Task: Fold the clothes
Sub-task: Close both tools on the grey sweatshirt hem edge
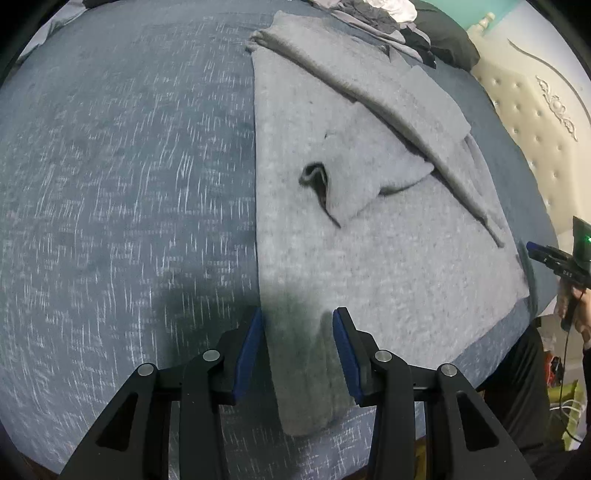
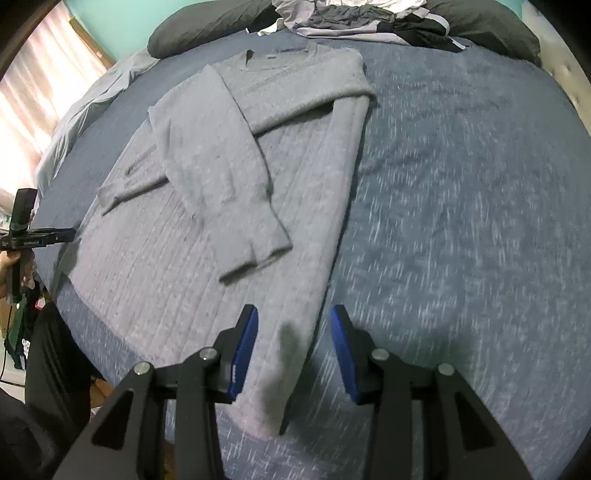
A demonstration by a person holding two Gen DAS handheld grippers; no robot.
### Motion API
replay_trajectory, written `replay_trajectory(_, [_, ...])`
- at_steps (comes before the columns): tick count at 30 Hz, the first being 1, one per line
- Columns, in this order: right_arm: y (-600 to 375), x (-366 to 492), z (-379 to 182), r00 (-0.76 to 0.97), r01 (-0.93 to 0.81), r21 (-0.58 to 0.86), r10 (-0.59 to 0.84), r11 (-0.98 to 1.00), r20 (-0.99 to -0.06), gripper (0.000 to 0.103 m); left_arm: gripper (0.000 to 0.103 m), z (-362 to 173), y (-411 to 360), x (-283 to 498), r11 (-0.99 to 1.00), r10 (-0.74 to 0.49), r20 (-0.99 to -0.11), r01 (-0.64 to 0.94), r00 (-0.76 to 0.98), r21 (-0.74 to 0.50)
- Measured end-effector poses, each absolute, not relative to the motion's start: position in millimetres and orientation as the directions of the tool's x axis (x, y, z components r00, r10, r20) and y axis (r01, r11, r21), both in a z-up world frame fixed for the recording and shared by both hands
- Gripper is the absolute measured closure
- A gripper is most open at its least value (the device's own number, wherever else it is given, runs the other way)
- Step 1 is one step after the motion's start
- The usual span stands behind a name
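Bed with a blue-grey flecked cover [image 1: 110,184] takes up pretty much both views, and the grey knitted sweater [image 1: 369,240] is spread flat across the middle of it, neckline toward the far end. Both sleeves are already crossed in over the body, so my read is the sleeve step is done and the bottom-hem fold is the one in hand.

Pile of unfolded dark and white clothes [image 2: 362,18] sits at the head of the bed next to a dark pillow [image 2: 207,26], well apart from the sweater, so that's waiting its turn.

Down at the near end: the left gripper [image 1: 297,350] hangs over one bottom corner of the sweater, the right gripper [image 2: 293,350] over the other. Both are released, with the blue pads spread and the hem corner lying in the gap, not pinched as far as I can see.

Next move, I'd guess: drop both down onto the hem, pinch the knit at each corner without grabbing the bed cover underneath, then lift and carry the hem up toward the neckline, keeping both sides level so the fold lands square.
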State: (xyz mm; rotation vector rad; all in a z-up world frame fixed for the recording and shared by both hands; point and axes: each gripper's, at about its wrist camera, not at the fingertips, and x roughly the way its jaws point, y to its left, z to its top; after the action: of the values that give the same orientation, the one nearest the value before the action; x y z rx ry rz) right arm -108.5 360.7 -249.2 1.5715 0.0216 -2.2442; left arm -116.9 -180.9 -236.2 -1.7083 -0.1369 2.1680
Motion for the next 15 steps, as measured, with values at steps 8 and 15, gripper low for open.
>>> replay_trajectory(8, [365, -88, -258, -0.276, 0.320, 0.223, -0.315, -0.921, -0.908, 0.062, 0.059, -237, -184, -99, -0.924, 0.352, -0.917, -0.224, -0.189, -0.308])
replay_trajectory(15, [365, -74, -264, -0.255, 0.323, 0.238, -0.326, -0.916, -0.910, 0.062, 0.059, -239, -180, -89, -0.923, 0.351, -0.918, -0.233, -0.184, -0.307])
